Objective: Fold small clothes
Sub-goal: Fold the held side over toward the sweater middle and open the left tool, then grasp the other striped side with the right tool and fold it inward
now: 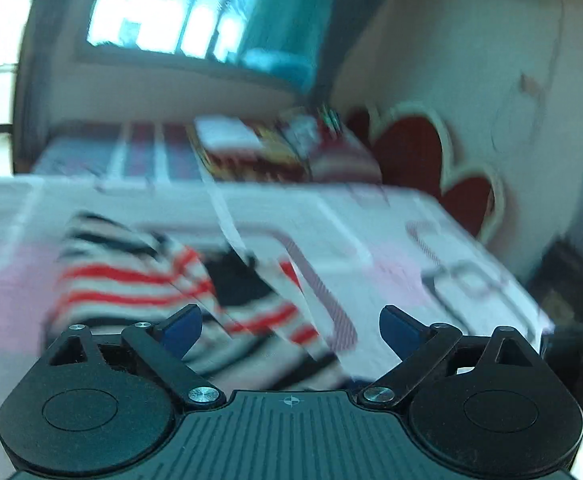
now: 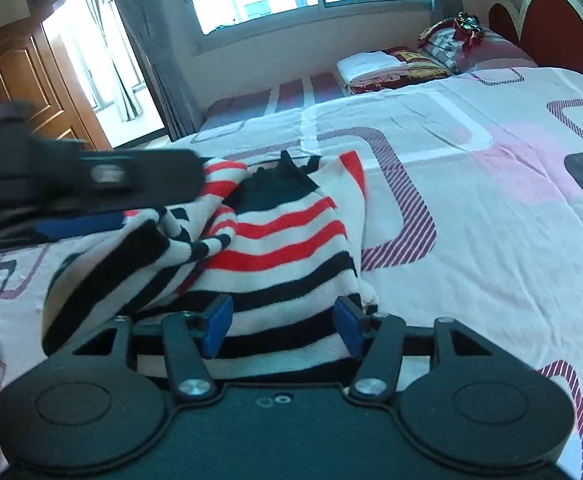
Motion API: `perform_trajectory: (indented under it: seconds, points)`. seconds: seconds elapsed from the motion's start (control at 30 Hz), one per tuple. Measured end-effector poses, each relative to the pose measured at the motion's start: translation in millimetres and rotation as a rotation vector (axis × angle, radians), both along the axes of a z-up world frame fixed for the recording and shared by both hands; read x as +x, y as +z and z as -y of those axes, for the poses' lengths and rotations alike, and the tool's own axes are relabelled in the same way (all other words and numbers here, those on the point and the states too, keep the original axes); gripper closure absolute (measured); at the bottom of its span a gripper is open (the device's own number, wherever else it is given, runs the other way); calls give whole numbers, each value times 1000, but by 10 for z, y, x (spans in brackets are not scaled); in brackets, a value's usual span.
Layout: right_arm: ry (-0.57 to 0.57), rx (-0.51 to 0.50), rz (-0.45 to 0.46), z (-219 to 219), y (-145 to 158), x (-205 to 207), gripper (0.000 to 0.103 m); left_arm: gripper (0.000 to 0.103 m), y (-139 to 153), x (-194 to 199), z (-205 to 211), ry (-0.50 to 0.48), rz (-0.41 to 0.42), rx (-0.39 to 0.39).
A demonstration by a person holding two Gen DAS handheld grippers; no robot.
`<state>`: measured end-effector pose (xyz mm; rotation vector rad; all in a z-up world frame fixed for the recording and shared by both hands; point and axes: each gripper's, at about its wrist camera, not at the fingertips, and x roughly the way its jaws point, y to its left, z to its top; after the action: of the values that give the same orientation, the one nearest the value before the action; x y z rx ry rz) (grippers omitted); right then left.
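A small knit sweater [image 2: 275, 248] with red, black and white stripes lies crumpled on the bed sheet [image 2: 471, 200]. It also shows, blurred, in the left wrist view [image 1: 139, 280]. My right gripper [image 2: 281, 330] is open, its blue pads on either side of the sweater's near hem. My left gripper [image 1: 290, 330] is open and empty above the sweater's near edge. It also shows at the left of the right wrist view [image 2: 91, 200], blurred, beside the sweater's left sleeve.
The bed has a white and pink patterned sheet. Folded linens [image 2: 375, 66] and pillows [image 2: 463, 40] lie at the far end by a red heart-shaped headboard [image 2: 547, 24]. A window, curtains and a wooden door [image 2: 23, 80] stand behind.
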<state>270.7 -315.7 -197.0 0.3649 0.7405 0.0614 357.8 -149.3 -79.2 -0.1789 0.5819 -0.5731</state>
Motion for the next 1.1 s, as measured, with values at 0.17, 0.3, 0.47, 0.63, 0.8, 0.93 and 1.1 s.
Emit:
perform_trajectory:
  seconds: [0.17, 0.3, 0.47, 0.63, 0.8, 0.93, 1.1]
  points:
    - [3, 79, 21, 75, 119, -20, 38, 8, 65, 243, -697, 255, -28, 13]
    - [23, 105, 19, 69, 179, 1, 37, 8, -271, 415, -849, 338, -89, 128]
    - [33, 187, 46, 83, 317, -31, 27, 8, -783, 300, -479, 254, -128, 215]
    - [56, 187, 14, 49, 304, 92, 23, 8, -1015, 196, -300, 186, -194, 217]
    - [52, 274, -64, 11, 20, 458, 23, 8, -789, 114, -532, 203, -131, 184]
    - [84, 328, -85, -83, -102, 725, 23, 8, -592, 85, -755, 295, -49, 174]
    - [135, 290, -86, -303, -125, 936, 26, 8, -659, 329, -949, 379, -70, 195]
